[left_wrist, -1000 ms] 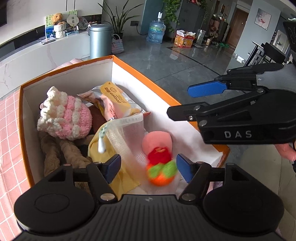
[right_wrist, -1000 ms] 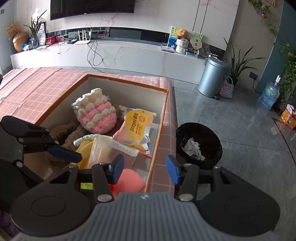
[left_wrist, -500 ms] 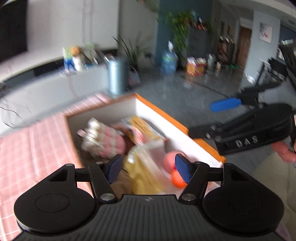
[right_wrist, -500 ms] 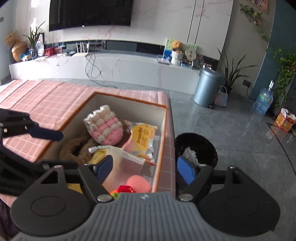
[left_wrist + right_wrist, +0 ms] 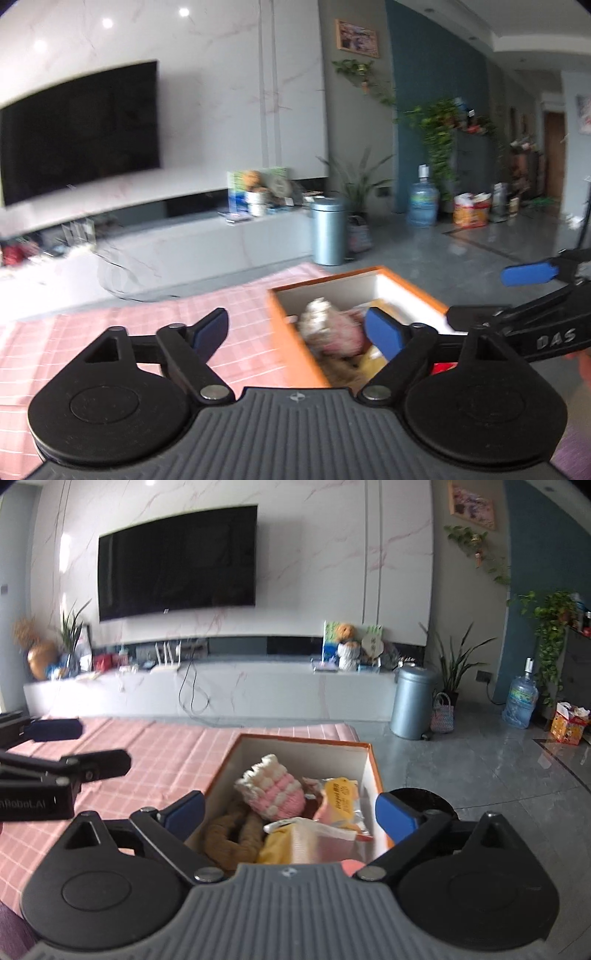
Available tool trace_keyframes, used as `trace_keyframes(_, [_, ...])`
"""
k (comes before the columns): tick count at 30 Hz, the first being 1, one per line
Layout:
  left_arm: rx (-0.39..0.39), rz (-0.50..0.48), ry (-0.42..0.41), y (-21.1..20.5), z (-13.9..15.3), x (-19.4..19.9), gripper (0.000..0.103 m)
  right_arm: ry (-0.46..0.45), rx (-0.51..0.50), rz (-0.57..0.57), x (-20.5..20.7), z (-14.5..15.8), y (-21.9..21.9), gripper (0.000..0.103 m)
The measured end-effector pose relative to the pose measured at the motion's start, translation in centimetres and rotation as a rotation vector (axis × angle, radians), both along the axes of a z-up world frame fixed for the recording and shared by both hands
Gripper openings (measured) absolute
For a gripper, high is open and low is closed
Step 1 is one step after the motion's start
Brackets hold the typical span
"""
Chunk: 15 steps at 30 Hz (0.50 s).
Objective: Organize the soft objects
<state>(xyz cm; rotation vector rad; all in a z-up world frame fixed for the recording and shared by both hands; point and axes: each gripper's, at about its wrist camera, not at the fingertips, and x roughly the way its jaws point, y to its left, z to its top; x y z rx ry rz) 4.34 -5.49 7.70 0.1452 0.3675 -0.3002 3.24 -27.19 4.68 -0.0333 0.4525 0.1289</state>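
While both tongs hang above the near end of the orange-rimmed box point(image 5: 365, 771), neither has hold of anything; the right gripper point(image 5: 290, 810) stands with its blue pads spread about as wide as the box itself, having just been opening, and nothing lies between them but air over the contents; it points forward and a little downward, toward the TV wall point(image 5: 332, 554) beyond. Ahead of and below its jaws, inside the box, sit the pink-and-white crocheted pouch point(image 5: 271, 792), a yellow snack packet point(image 5: 338, 799) just to the pouch's right, a brown plush piece point(image 5: 229, 836) nearer the left pad, and a yellow cloth in a clear wrapper point(image 5: 295, 843) closest to the tongs; a pink rounded thing point(image 5: 351, 867) peeks out at the gripper's body. The left gripper point(image 5: 295, 334) also gapes wide, its jaws just having opened further, empty; its right pad overlaps the blurred box contents in view, its left pad sits over the pink checked cloth point(image 5: 110, 314); it tilts slightly down. Each gripper appears at the other's side, well apart.
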Motion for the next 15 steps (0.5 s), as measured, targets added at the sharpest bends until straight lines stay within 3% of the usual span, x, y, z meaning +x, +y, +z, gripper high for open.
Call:
trace_keyframes(4, [-0.003,0.124,-0.051,1.0,-0.7,-1.6,0.1,-0.077,-0.024,-0.058,-2.2,-1.0,1.7,0.1])
trace_keyframes(7, [-0.074,0.195,0.007,2.0,-1.5,-1.6,0.103,-0.089,-0.03,-0.075,-3.2,-2.0,2.6,0.1])
trace_keyframes(15, [-0.073,0.233,0.072,2.3,-4.6,-1.3,0.103,-0.038,-0.027,-0.117,-3.7,-5.5,3.4,0.1])
